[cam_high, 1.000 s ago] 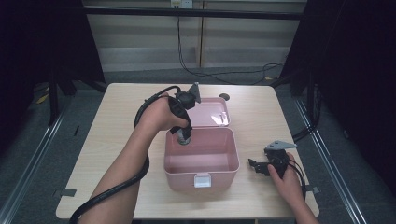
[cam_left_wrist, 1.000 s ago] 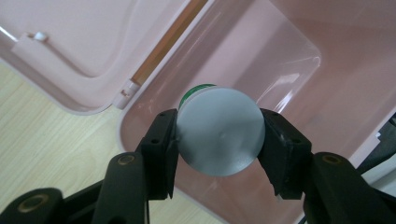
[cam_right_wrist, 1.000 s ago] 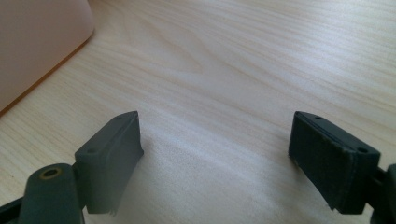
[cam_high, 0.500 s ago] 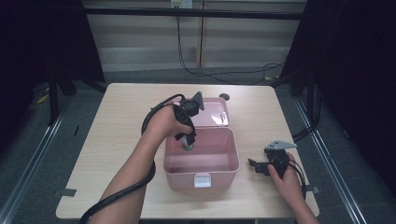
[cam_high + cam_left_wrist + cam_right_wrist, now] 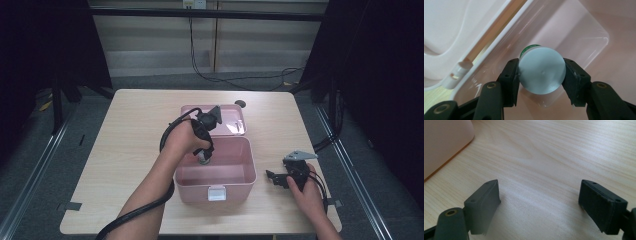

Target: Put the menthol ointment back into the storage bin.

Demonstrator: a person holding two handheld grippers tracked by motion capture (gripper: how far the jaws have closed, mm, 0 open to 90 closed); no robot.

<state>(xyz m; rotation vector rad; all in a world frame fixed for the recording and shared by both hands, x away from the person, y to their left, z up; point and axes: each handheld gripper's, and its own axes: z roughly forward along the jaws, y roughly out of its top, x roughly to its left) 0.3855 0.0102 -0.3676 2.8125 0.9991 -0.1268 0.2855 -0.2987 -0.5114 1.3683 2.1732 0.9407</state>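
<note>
Left tongs (image 5: 541, 75) clamped on a bottle (image 5: 542, 70) with pale round base and green band, held inside the open pink box (image 5: 215, 185). No legible writing on bottle or box. Right tongs (image 5: 540, 205) apart, resting on the surface (image 5: 135, 130) beside the box.

Both grippers are black with brass-coloured screws, thick black cables and grey three-cornered top plates; forearms are bare.

High view down over table (image 5: 130, 125); gripper views close, sharing its pink box (image 5: 215, 181).
</note>
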